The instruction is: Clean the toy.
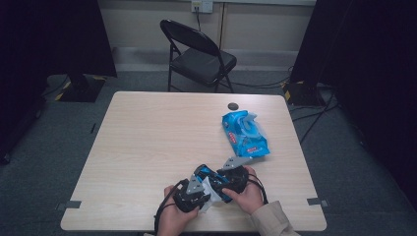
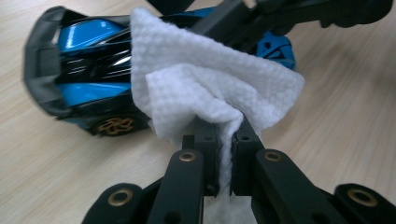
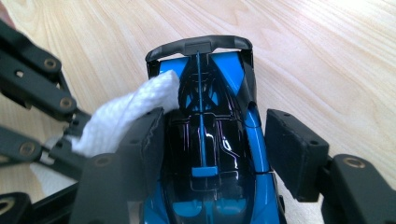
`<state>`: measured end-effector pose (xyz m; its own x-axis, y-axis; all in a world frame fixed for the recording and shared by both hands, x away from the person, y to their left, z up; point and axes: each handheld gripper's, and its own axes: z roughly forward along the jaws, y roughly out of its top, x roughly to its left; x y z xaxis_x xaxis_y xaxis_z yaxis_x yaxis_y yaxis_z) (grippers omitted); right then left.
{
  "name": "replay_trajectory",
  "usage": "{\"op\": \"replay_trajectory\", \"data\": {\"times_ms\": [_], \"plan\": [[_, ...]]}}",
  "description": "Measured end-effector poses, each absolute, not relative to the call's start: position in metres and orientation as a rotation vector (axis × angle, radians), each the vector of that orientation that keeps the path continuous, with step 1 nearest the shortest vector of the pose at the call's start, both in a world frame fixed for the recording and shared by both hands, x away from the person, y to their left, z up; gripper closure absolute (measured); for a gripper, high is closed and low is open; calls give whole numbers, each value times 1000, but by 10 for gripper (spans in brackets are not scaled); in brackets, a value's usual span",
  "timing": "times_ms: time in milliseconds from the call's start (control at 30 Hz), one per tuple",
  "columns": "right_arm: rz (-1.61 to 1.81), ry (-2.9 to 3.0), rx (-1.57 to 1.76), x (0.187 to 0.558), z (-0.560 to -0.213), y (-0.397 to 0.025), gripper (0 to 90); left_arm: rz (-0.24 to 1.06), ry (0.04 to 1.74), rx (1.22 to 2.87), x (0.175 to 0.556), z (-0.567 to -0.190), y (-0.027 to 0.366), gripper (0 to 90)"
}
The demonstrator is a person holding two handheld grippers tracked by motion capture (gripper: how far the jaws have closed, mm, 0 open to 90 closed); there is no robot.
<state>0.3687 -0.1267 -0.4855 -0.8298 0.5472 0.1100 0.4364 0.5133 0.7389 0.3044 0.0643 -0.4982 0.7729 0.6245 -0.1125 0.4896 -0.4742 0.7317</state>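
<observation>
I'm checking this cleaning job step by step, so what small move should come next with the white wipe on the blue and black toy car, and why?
Probably draw the left gripper, shut on the white textured wipe, along the blue and black toy car toward its rear wing. The wipe already lies on the car's side, and the right gripper straddles the body, seemingly steadying it.

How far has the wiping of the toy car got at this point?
Done: a white wipe is out of the blue wipes pack, clamped in the left gripper. In hand: the right gripper straddles the blue toy car, one pad touching, the other slightly off, while the wipe lies against its body. Left: how much of the car remains unwiped cannot be told.
</observation>
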Motion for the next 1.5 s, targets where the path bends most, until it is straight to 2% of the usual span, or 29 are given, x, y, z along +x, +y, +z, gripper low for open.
{"op": "replay_trajectory", "data": {"times_ms": [1500], "plan": [[1220,2612,851,369,-486,-127,392,112,686,2167,287,-501,19,850]]}}
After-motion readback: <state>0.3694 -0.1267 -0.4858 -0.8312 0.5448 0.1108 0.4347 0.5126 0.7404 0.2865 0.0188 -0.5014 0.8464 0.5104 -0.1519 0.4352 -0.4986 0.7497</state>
